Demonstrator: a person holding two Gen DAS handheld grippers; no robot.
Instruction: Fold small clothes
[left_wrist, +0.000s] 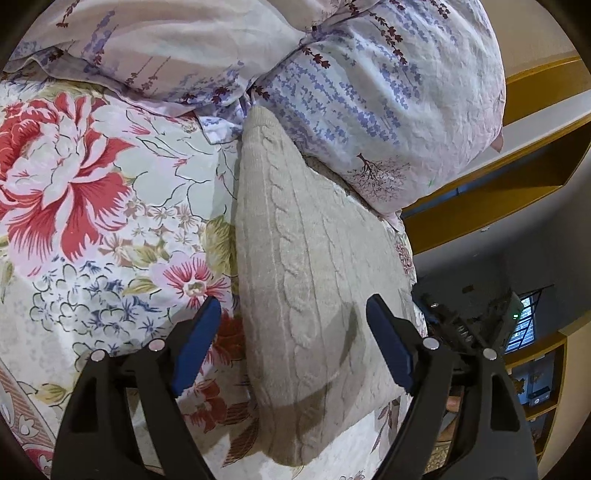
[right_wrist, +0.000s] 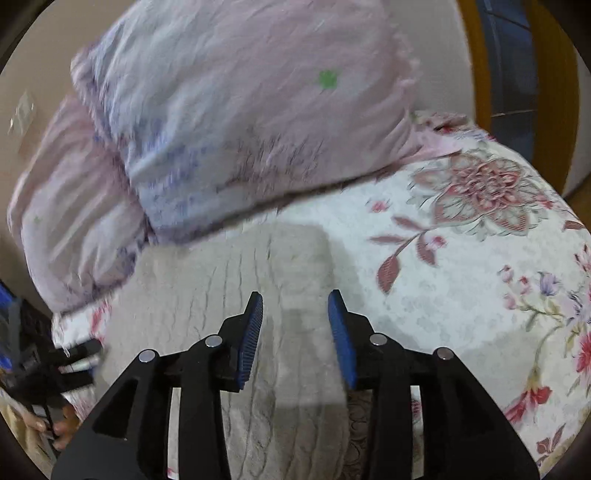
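Observation:
A beige cable-knit garment (left_wrist: 310, 266) lies folded in a long strip on the flowered bedsheet (left_wrist: 92, 206). My left gripper (left_wrist: 293, 306) hovers over its near end, jaws wide apart, nothing between the blue pads (left_wrist: 195, 347). In the right wrist view the same knit (right_wrist: 229, 302) spreads below my right gripper (right_wrist: 295, 295), which is open with a narrower gap and holds nothing. The far end of the garment runs under the pillow. The other gripper's black body shows at the right edge (left_wrist: 465, 325) and at the left edge (right_wrist: 74, 358).
Two pillows in lavender-print cases (left_wrist: 369, 92) (right_wrist: 236, 122) are piled at the head of the bed, overlapping the knit's far end. Wooden shelving (left_wrist: 535, 177) stands beyond the bed edge. A person's fingers (right_wrist: 59, 428) grip the left tool's handle.

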